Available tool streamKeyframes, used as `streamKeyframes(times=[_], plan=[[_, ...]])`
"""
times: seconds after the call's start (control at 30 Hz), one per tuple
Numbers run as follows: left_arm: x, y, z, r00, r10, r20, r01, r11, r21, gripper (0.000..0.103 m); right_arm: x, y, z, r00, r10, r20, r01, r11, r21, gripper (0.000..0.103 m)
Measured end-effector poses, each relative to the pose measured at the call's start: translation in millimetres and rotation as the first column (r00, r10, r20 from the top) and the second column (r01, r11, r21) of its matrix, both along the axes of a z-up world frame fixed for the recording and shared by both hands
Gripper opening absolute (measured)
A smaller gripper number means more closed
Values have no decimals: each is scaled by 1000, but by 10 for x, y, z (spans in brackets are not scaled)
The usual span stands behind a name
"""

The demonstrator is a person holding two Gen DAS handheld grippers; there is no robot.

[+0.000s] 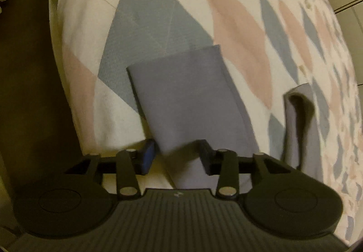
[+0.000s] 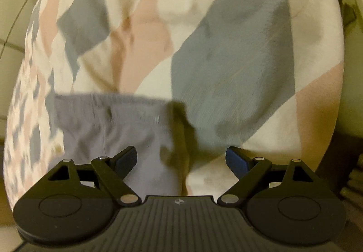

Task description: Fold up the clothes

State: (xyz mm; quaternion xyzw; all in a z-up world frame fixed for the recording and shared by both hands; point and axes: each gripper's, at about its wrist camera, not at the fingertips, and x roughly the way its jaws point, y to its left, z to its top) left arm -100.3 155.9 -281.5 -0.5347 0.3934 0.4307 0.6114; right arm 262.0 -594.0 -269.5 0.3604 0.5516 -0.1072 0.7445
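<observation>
1. The left gripper is released: its fingers stand apart, and a corner of the grey garment hangs or lies between them without either pad pressing it. The left pad shows blue; the right one is in shadow.
2. The right gripper is spread wide and holds nothing. Its left finger sits over the garment's cloth; its right finger is over bare bedding.
3. In the left wrist view the garment lies as a flat folded rectangle on the bed, its far edge straight and its left edge running close to the side of the mattress. A second grey fold, raised and looped open at the top, stands just right of it; I cannot tell whether it is the same piece.
4. The bedspread, with grey, pink and cream diamonds, stretches bare beyond the garment and to the right, leaving wide room there. To the left the bed drops off to a dark floor.
5. In the right wrist view the garment's far edge looks like a gathered waistband, with a dark shadow beside it. This view is motion-blurred, so seams and small marks cannot be made out.
6. Both grippers look down along the bed from above its near edge; the garment's near end is hidden under the gripper bodies.
</observation>
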Motion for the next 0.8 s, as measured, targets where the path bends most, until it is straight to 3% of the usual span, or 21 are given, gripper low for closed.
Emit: streamKeyframes(times=[0.07, 0.17, 0.23, 0.27, 0.3, 0.37, 0.5, 0.63, 0.7, 0.8], plan=[[75, 68, 10, 999, -36, -35, 36, 999, 4, 0, 62, -15, -44, 1000, 0, 13, 0, 1000, 2, 87], [214, 110, 109, 993, -99, -71, 102, 994, 35, 0, 179, 12, -133, 999, 33, 14, -33, 999, -14, 79], [351, 120, 215, 983, -157, -92, 163, 984, 66, 0, 243, 36, -158, 998, 69, -1, -69, 997, -26, 29], [426, 125, 277, 977, -187, -98, 195, 977, 83, 0, 275, 48, -165, 996, 87, -7, -87, 996, -29, 15], [502, 135, 365, 972, -218, -92, 228, 968, 108, 0, 308, 57, -126, 995, 102, 5, -102, 995, -12, 9], [663, 187, 626, 962, -268, -53, 273, 947, 169, 0, 362, 70, 47, 992, 120, 43, -120, 993, -8, 5], [856, 239, 1370, 928, -362, 85, 313, 885, 344, 0, 375, 28, 573, 966, 101, 238, -128, 987, 100, 4], [792, 369, 1918, 906, -394, 157, 277, 830, 485, 0, 215, -60, 991, 922, 84, 378, -159, 972, 172, 4], [652, 433, 1979, 912, -388, 132, 269, 811, 520, 0, 98, -76, 928, 934, 90, 347, -157, 973, 169, 4], [478, 478, 1537, 930, -367, 27, 315, 832, 458, 0, -85, -55, 547, 975, 82, 208, -114, 983, 146, 3]])
